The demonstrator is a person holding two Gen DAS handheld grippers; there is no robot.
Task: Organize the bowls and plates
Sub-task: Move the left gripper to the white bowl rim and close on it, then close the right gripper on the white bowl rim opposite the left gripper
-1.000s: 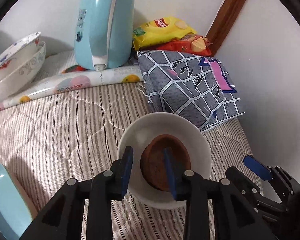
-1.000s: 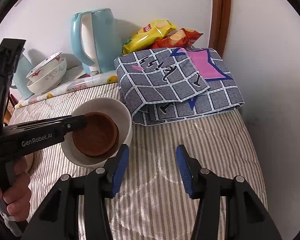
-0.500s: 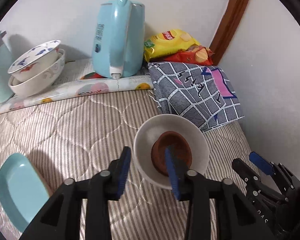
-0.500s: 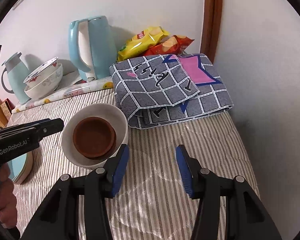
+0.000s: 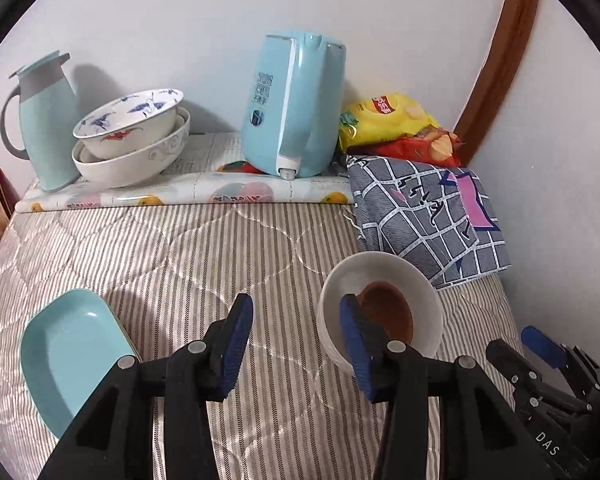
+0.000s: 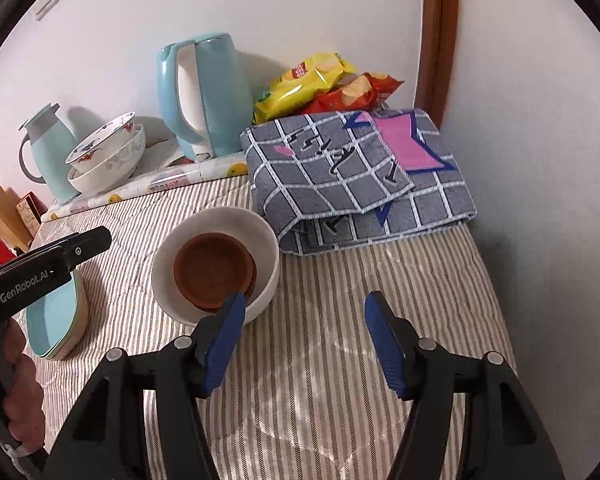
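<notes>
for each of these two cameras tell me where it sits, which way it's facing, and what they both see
Left wrist: rides the left gripper, angled down across the striped bedcover toward the kettle and wall; its opening, empty jaws show, with the right gripper at lower right.
Right wrist: rides the right gripper, angled down toward the folded cloth; its opening, empty jaws, the left gripper's arm and a hand show.
Shared: white bowl holding brown dish, teal plate.
</notes>
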